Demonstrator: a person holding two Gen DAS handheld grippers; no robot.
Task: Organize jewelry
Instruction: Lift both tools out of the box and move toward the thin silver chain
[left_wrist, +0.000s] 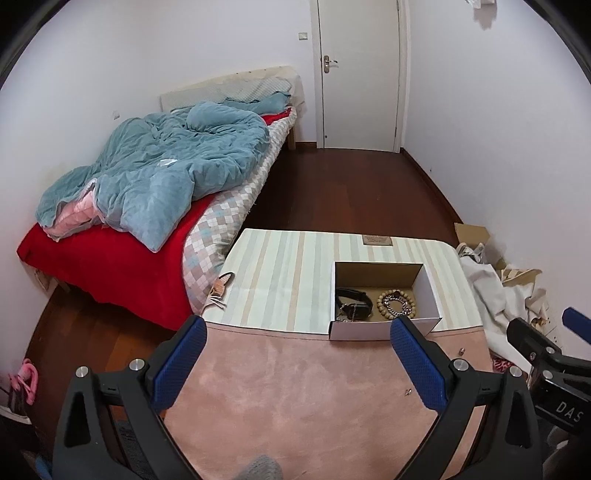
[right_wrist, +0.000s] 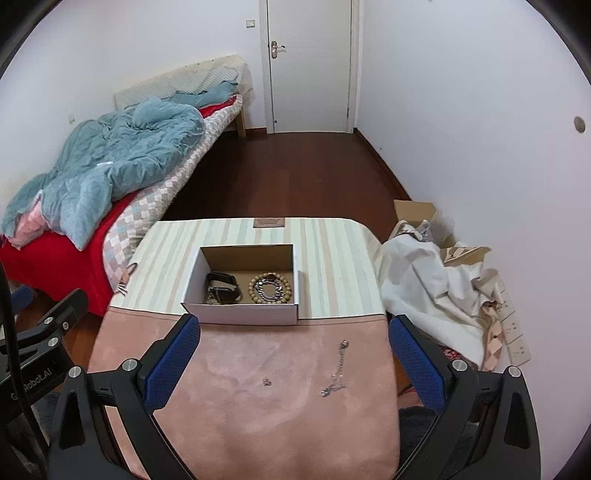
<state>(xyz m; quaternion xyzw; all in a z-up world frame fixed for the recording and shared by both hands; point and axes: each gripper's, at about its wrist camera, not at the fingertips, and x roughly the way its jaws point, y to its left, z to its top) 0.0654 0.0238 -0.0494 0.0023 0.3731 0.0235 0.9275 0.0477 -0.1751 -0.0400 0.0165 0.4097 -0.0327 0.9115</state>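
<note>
Left tongs (left_wrist: 298, 332): spread wide, grasping nothing, poised above the pink mat (left_wrist: 295, 387) on the worktop (left_wrist: 280, 266). Right tongs (right_wrist: 294, 334): likewise released and empty, over the same mat.

Open cardboard box (right_wrist: 240, 312) stands on the striped cloth (right_wrist: 332, 258), its near wall at the mat's far edge. Inside, on the left, a black strap with buckle (right_wrist: 222, 286); on the right, a wooden bead bracelet (right_wrist: 270, 288) with a silver chain bracelet (right_wrist: 271, 290) lying within its ring.

On the mat, outside the box: a thin silver chain (right_wrist: 337, 369) lying stretched out, and a small earring (right_wrist: 266, 381) to its left, apart from it.

Writing: the right tool's body (left_wrist: 565, 402), seen from the left wrist view, shows "DAS"; the left tool's body (right_wrist: 37, 380) shows part of "Robot.AI". A brown label (right_wrist: 269, 222) on the cloth's far edge is illegible.

Bed (right_wrist: 74, 251) with a blue quilt (right_wrist: 122, 158) stands left of the worktop.
</note>
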